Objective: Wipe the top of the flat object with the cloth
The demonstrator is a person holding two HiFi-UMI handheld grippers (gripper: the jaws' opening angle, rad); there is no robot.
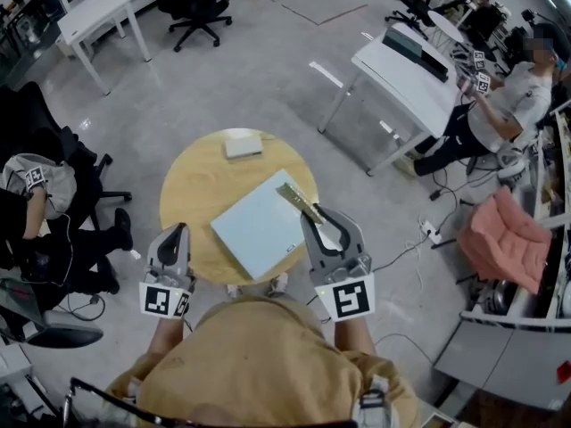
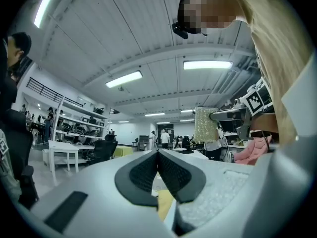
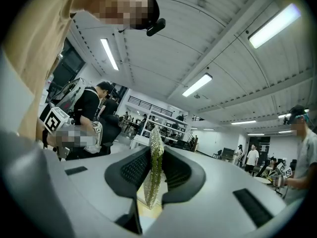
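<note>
A pale blue flat board (image 1: 261, 224) lies on the round wooden table (image 1: 190, 188), reaching its near right edge. My right gripper (image 1: 314, 212) is raised over the board's right corner, shut on a yellow-green sparkly cloth (image 1: 299, 201). In the right gripper view the cloth (image 3: 154, 168) stands pinched edge-on between the pads (image 3: 173, 170). My left gripper (image 1: 177, 231) hovers at the table's near left edge, left of the board. Its jaws (image 2: 158, 156) are closed together with nothing between them. From the left gripper view the cloth (image 2: 205, 125) hangs in the air.
A small white flat object (image 1: 243, 144) rests at the table's far edge. A seated person (image 1: 53, 230) is at the left, another person (image 1: 513, 105) by a white desk (image 1: 401, 74) at the far right. A pink cushion (image 1: 504, 239) and cables lie at the right.
</note>
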